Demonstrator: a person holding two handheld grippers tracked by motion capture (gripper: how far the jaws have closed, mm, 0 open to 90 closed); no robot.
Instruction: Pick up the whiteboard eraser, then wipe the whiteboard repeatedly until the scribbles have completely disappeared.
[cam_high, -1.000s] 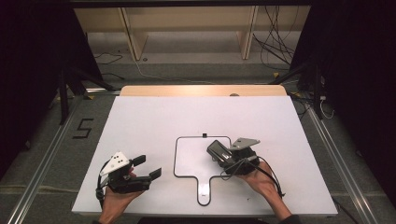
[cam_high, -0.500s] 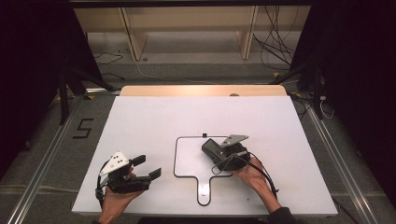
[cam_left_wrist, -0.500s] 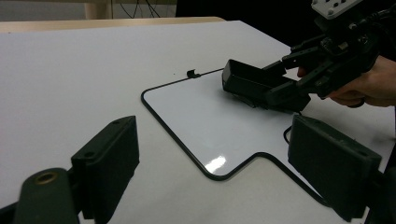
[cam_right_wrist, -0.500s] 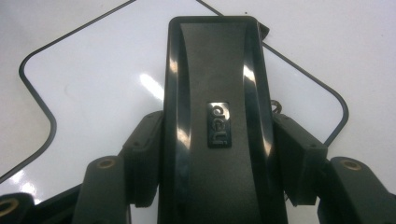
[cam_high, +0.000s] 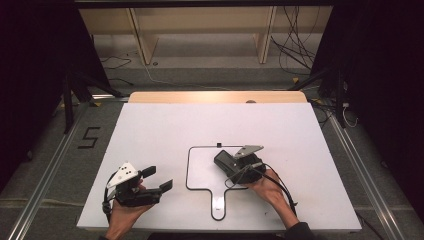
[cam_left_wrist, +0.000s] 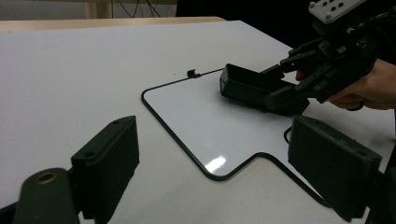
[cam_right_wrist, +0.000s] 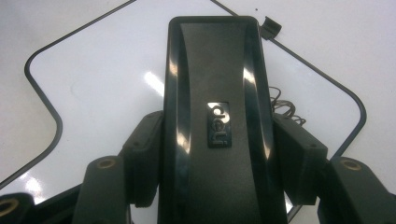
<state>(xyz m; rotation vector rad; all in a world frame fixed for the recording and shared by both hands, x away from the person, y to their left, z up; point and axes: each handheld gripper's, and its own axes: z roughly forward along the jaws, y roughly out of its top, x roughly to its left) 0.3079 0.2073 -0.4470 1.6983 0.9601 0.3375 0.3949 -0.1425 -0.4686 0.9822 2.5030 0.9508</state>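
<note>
A small paddle-shaped whiteboard (cam_high: 202, 167) with a thin black rim lies flat on the white table, its handle toward the person. My right gripper (cam_high: 234, 165) is shut on a black board eraser (cam_high: 224, 160), whose far end rests over the board's right part. The right gripper view shows both pads pressed on the sides of the eraser (cam_right_wrist: 217, 93), which bears a small silver logo, with the whiteboard (cam_right_wrist: 107, 79) beneath. My left gripper (cam_high: 159, 179) rests on the table left of the board, open with nothing between its fingers. Its own view looks past the left gripper (cam_left_wrist: 210, 168) to the eraser (cam_left_wrist: 243, 84).
A small black clip (cam_high: 218, 145) sits on the board's far rim. The white table (cam_high: 215, 125) has a wooden strip (cam_high: 215, 96) along its far edge. Cables and shelf legs lie on the floor beyond.
The right gripper and the eraser have shifted a little to the left over the board. The left gripper has stayed where it was.
</note>
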